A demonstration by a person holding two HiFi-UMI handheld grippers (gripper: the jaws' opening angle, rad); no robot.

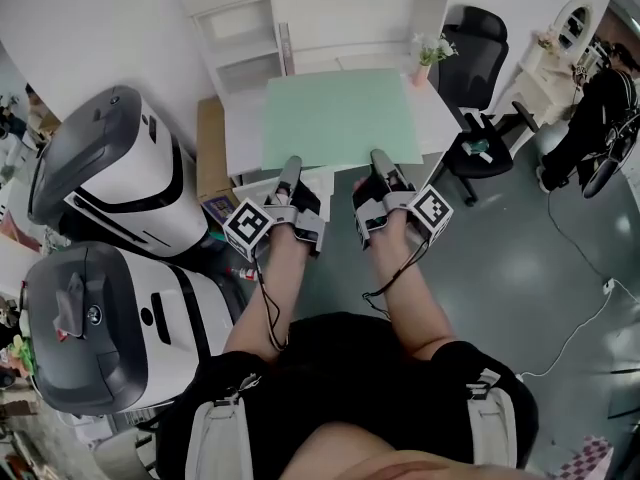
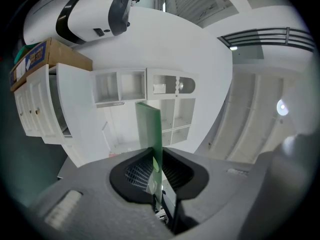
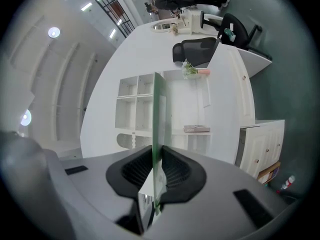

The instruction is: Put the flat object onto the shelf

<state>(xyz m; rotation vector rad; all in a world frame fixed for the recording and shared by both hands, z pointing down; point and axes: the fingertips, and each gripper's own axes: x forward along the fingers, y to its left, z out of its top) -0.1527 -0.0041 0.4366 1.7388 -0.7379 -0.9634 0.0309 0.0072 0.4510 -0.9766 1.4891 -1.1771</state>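
Observation:
The flat object is a pale green board (image 1: 340, 118), held level above the white desk (image 1: 242, 128). My left gripper (image 1: 290, 164) is shut on its near edge at the left. My right gripper (image 1: 382, 158) is shut on the same edge at the right. In the left gripper view the board (image 2: 149, 129) stands edge-on, pinched between the black pads of that gripper (image 2: 155, 171). The right gripper view shows the board (image 3: 159, 114) the same way in the right gripper (image 3: 155, 171). The white shelf unit (image 1: 300, 18) rises behind the desk, with open cubbies (image 2: 120, 86) (image 3: 135, 106).
Two large white and grey machines (image 1: 120, 168) (image 1: 100, 328) stand at the left, with a cardboard box (image 1: 210, 148) beside the desk. A pink vase of flowers (image 1: 425, 63) sits at the desk's far right corner. A black office chair (image 1: 480, 63) stands right. A book (image 3: 196, 129) lies on a shelf.

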